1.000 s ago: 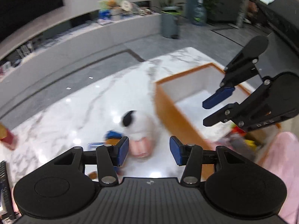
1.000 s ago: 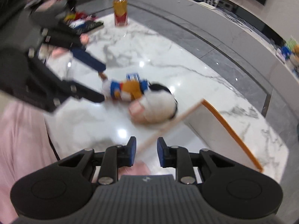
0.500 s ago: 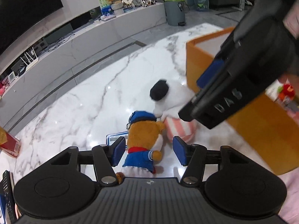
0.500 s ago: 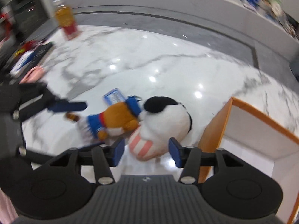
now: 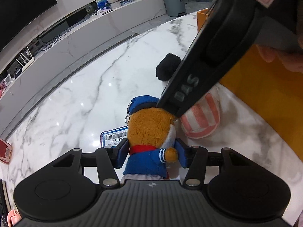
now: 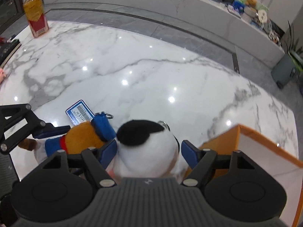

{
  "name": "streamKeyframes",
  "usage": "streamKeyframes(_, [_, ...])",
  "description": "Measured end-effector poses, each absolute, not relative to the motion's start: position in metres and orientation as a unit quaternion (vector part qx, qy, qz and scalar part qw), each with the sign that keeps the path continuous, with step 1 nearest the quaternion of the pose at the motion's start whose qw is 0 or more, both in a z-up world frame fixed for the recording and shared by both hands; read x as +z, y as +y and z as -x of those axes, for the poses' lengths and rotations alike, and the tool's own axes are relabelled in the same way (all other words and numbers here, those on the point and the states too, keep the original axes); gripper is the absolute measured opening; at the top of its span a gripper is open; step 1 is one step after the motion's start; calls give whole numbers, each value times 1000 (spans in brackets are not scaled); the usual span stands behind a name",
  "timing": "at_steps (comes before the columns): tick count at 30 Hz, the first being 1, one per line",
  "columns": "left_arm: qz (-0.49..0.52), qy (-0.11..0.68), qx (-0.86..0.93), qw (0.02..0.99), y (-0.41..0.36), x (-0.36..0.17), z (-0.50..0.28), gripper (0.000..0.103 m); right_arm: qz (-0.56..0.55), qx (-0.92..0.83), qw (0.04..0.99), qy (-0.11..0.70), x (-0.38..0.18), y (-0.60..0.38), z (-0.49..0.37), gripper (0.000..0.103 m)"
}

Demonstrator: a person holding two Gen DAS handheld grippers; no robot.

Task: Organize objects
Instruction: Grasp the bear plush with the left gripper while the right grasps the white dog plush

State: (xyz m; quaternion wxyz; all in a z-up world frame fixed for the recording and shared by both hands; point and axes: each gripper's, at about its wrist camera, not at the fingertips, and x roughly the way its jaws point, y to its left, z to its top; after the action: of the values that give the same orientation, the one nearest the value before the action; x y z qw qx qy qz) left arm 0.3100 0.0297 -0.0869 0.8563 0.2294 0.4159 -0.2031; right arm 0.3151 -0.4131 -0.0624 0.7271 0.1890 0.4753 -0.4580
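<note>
A brown bear plush (image 5: 151, 130) in a blue jacket and cap lies on the white marble table (image 5: 90, 98). My left gripper (image 5: 152, 156) is open, its pads on either side of the bear's body. A white dog plush (image 6: 147, 147) with a black ear and pink striped bottom lies beside the bear. My right gripper (image 6: 149, 153) is open around it. The bear also shows in the right wrist view (image 6: 81, 138). An orange box (image 6: 265, 147) with a white inside stands right of the dog plush.
A blue price tag (image 6: 80, 112) lies on the table by the bear. A drink bottle (image 6: 36, 17) stands at the far left corner. A keyboard (image 6: 7, 52) lies at the left edge. The right gripper's body (image 5: 217, 56) crosses the left wrist view.
Both grippers have moved down and in. The left gripper's pads now flank the bear and the right gripper, opened wider, now flanks the white dog plush.
</note>
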Motion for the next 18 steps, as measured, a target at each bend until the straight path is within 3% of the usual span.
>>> streamKeyframes(11, [-215, 414, -195, 863, 35, -92, -312, 58, -170, -459, 724, 486, -76, -427, -318, 75])
streamKeyframes(18, [-178, 424, -175, 871, 43, -87, -302, 52, -140, -448, 734, 491, -74, -418, -318, 64])
